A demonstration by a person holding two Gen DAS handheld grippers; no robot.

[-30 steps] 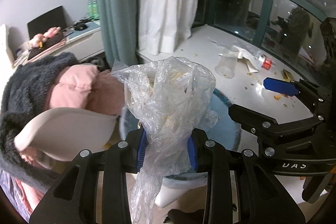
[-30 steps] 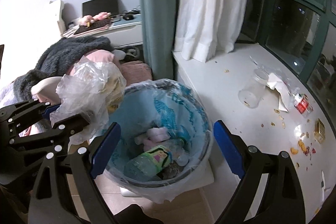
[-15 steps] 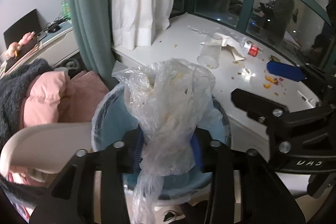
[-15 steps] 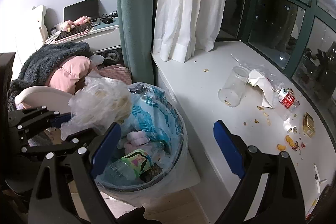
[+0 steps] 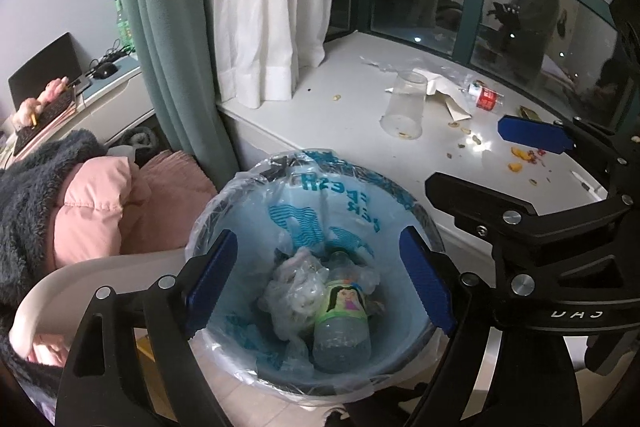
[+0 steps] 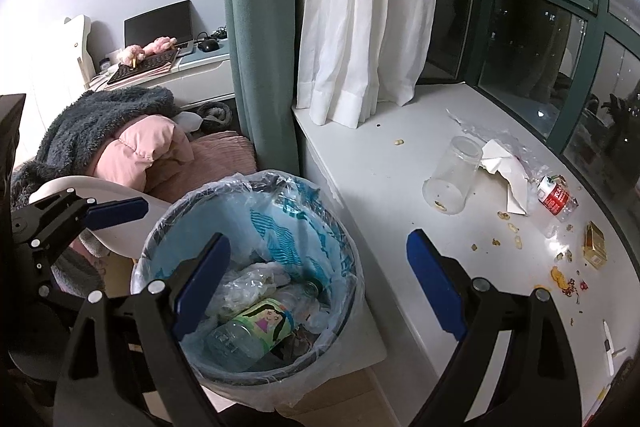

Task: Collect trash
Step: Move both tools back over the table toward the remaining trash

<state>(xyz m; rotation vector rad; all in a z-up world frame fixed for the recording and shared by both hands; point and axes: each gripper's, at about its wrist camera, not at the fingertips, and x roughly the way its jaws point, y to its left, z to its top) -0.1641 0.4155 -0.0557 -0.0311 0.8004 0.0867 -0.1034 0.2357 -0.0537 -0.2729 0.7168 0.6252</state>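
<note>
Blue-padded, the left gripper hangs spread wide and empty over the trash bin; the right gripper gapes too, holding nothing. Inside the bin, a crumpled plastic bag lies against a labelled bottle, its lower folds hidden. On the window ledge lie a clear cup, paper and crumbs too small to identify.

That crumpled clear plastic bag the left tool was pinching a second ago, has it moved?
Yes. The plastic bag dropped out of the now-open left tool into the trash bin, beside the bottle.
</note>
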